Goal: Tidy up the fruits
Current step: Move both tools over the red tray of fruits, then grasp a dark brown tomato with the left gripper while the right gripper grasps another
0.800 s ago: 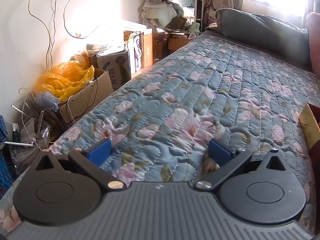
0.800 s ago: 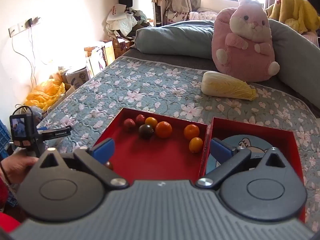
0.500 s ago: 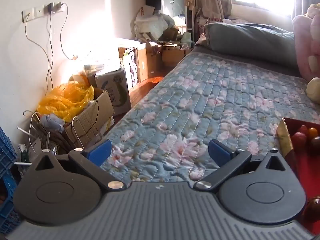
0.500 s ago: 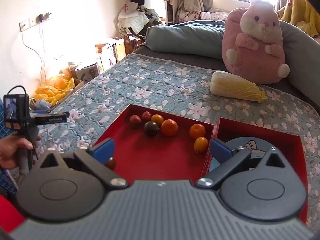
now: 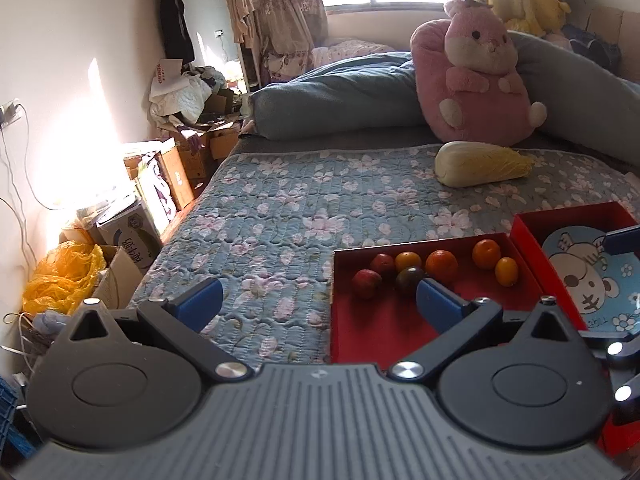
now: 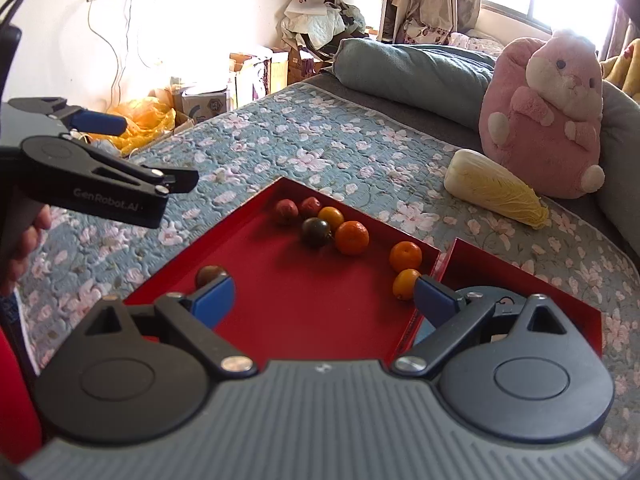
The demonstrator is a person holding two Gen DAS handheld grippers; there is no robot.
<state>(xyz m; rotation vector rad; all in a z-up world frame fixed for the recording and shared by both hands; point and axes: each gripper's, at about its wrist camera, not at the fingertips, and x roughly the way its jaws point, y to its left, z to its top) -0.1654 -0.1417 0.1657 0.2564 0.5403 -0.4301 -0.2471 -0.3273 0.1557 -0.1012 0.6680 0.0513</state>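
A red tray (image 6: 300, 300) lies on the flowered bedspread with several small fruits along its far side: red ones (image 6: 286, 211), a dark one (image 6: 316, 232), oranges (image 6: 352, 237) and a yellow one (image 6: 405, 283). Another dark fruit (image 6: 210, 275) sits by the tray's left wall. My right gripper (image 6: 324, 300) hovers open over the tray's near half, nothing between its fingers. My left gripper (image 5: 318, 302) is open too, straddling the same tray's (image 5: 372, 332) left wall. Its blue pad (image 6: 98, 120) shows at the left of the right wrist view.
A second red tray (image 5: 572, 216) holding a blue cartoon plate (image 5: 580, 276) adjoins on the right. A cabbage (image 5: 480, 162) and a pink plush (image 5: 476, 84) lie beyond, against grey pillows. Boxes and a yellow bag (image 5: 64, 276) crowd the floor on the left. A hand (image 6: 20, 248) grips the left tool.
The left wrist view has swung right, from the bed's left edge and floor clutter to the trays. My right gripper has moved closer over the red tray. The left gripper now reaches further into the right view.
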